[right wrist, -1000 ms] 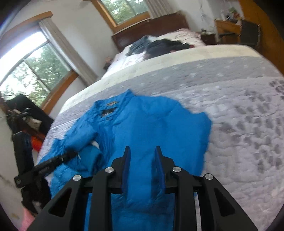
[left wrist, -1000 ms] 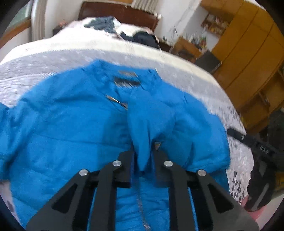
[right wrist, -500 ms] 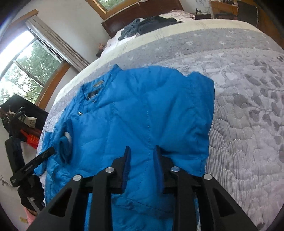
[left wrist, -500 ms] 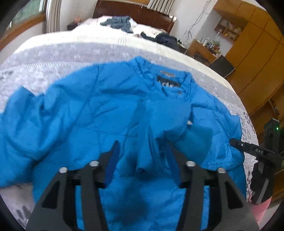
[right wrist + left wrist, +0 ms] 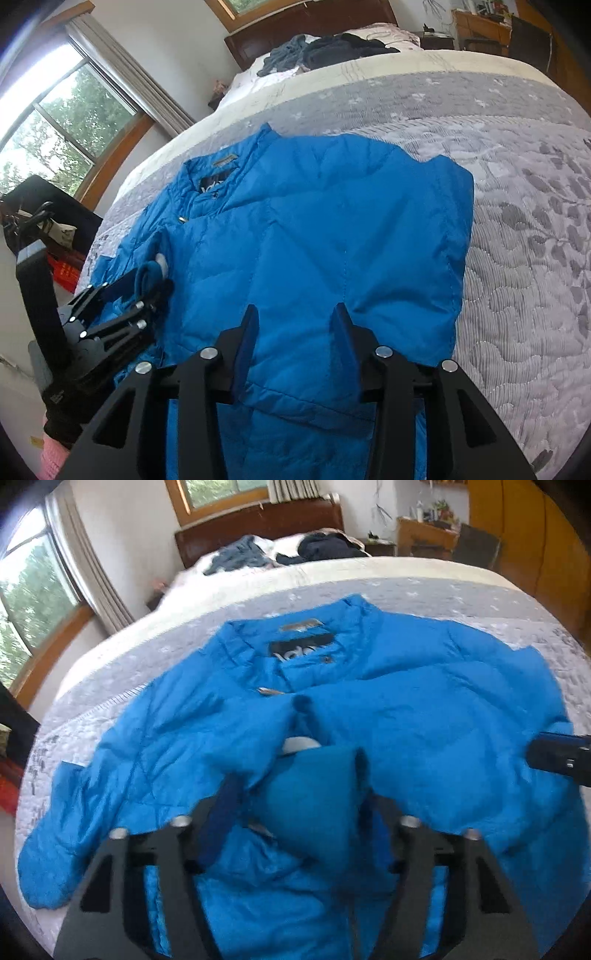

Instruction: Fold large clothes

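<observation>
A blue puffer jacket lies front up on the bed, collar and black label at the far side. One sleeve is folded across its chest, and the sleeve cuff rests between the wide-apart fingers of my left gripper, which is open. The right wrist view shows the left gripper at the left beside that cuff. My right gripper is open just above the jacket, near its lower right part. The jacket's right edge is folded in straight. The right gripper pokes in at the right edge.
The grey patterned quilt covers the bed, bare to the right of the jacket. A pile of dark clothes lies by the wooden headboard. Windows stand to the left, a desk and wardrobe to the right. A red item sits by the bedside.
My left gripper was shut on the sleeve a second ago; it has opened wide, leaving the cuff on the jacket's chest. The right gripper stayed open and came closer over the jacket.
</observation>
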